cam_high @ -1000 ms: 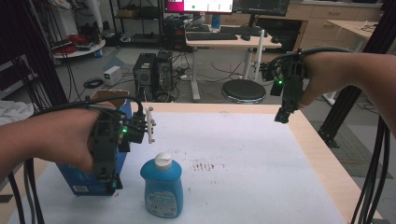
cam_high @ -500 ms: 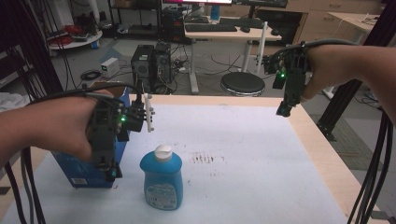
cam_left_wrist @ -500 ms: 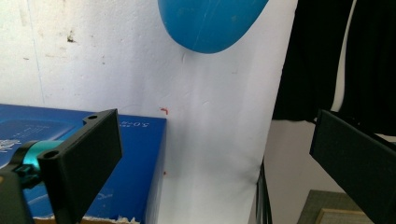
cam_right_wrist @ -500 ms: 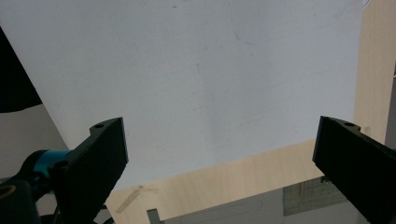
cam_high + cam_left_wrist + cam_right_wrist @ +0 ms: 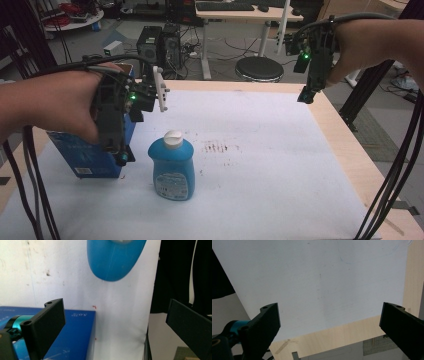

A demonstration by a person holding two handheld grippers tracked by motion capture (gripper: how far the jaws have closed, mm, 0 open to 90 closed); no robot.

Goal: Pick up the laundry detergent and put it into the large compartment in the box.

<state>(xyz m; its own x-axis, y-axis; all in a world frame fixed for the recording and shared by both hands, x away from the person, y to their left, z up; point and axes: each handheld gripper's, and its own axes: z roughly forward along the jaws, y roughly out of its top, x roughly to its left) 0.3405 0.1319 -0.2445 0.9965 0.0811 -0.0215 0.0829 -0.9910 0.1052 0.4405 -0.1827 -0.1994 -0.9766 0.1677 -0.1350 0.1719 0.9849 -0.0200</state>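
A blue bottle [image 5: 172, 170] with a white cap stands upright on the white sheet [image 5: 260, 165], left of centre. Just left of it lies a blue box [image 5: 90, 155]. My left gripper [image 5: 121, 155] points down over the box's right end, a short gap away from the bottle. In the left gripper view its jaws [image 5: 115, 306] stand wide open and empty, with the box [image 5: 72, 340] below the left jaw and the bottle [image 5: 115, 262] ahead. My right gripper [image 5: 306, 95] hovers high over the far right edge of the table, open and empty [image 5: 329, 307].
The sheet covers most of a wooden table [image 5: 350, 150], whose bare edge runs along the right side [image 5: 337, 340]. A faint smudge [image 5: 220, 148] marks the sheet near the middle. Behind the table are a round stool [image 5: 259, 68], computer towers [image 5: 160, 42] and a desk.
The whole scene sits higher in the high view than before. Both grippers keep about the same places relative to the bottle, box and table; both jaws stay open.
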